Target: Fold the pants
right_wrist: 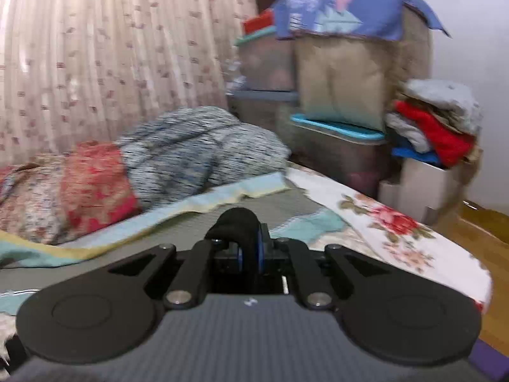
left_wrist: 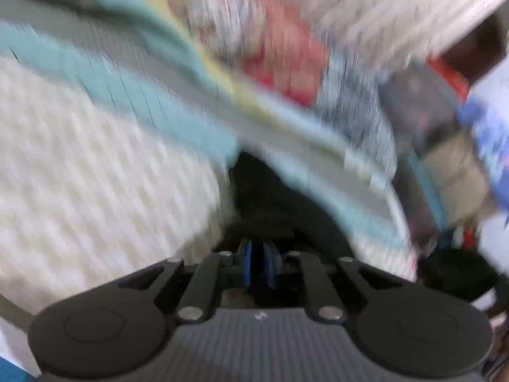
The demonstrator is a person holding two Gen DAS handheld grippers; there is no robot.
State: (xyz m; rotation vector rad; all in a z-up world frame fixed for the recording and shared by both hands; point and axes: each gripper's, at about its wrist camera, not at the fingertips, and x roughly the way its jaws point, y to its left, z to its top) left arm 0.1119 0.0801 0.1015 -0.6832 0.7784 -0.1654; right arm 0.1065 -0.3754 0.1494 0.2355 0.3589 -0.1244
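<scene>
The pants are black cloth. In the left wrist view, which is badly blurred, a dark fold of the pants [left_wrist: 267, 197] hangs forward from my left gripper [left_wrist: 258, 265], whose blue pads are closed together on it. In the right wrist view my right gripper [right_wrist: 251, 254] is shut on a bunched black edge of the pants [right_wrist: 237, 222], held above the bed. The rest of the pants is hidden below both grippers.
A bed with a grey and teal blanket [right_wrist: 191, 216] and a floral sheet [right_wrist: 391, 222] lies below. Red and blue-striped bedding [right_wrist: 197, 146] is piled by the curtain [right_wrist: 95, 47]. Storage bins [right_wrist: 337, 140] and stacked clothes [right_wrist: 435, 121] stand beside the bed.
</scene>
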